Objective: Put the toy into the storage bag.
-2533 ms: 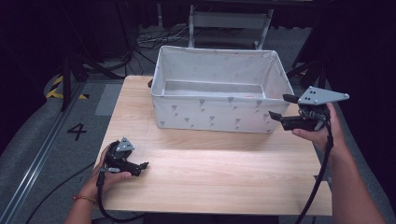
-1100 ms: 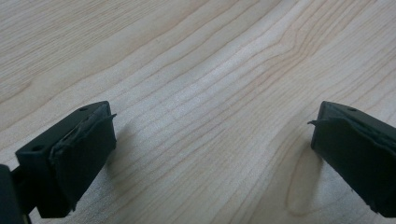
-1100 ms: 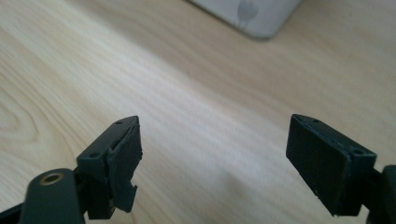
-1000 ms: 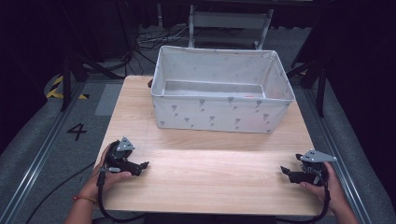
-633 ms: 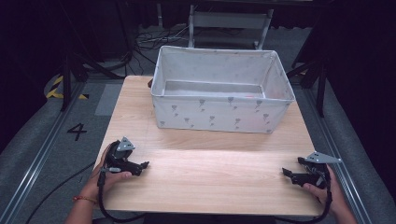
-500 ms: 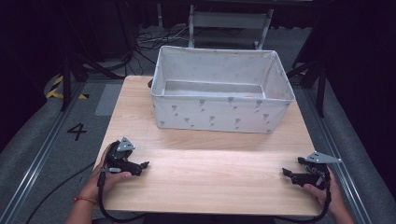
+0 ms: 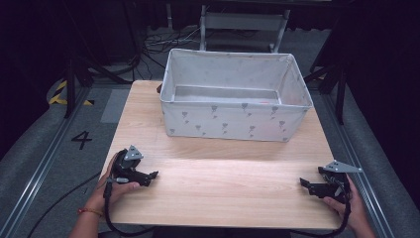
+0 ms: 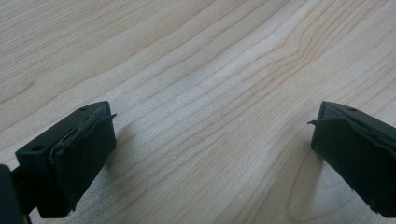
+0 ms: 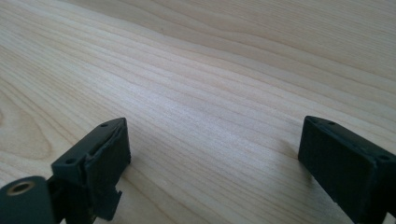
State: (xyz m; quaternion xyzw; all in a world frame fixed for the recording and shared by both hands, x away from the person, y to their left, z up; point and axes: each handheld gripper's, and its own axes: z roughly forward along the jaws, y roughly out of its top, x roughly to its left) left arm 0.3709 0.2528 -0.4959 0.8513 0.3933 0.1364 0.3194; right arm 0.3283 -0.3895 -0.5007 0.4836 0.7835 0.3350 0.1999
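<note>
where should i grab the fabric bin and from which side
Probably the bin is best taken by its top rim, one short end wall in each gripper, coming from above. The walls are thin, upright fabric and the top is open, so fingers can straddle an edge. The left gripper and right gripper both rest open on the table, on either side.
</note>
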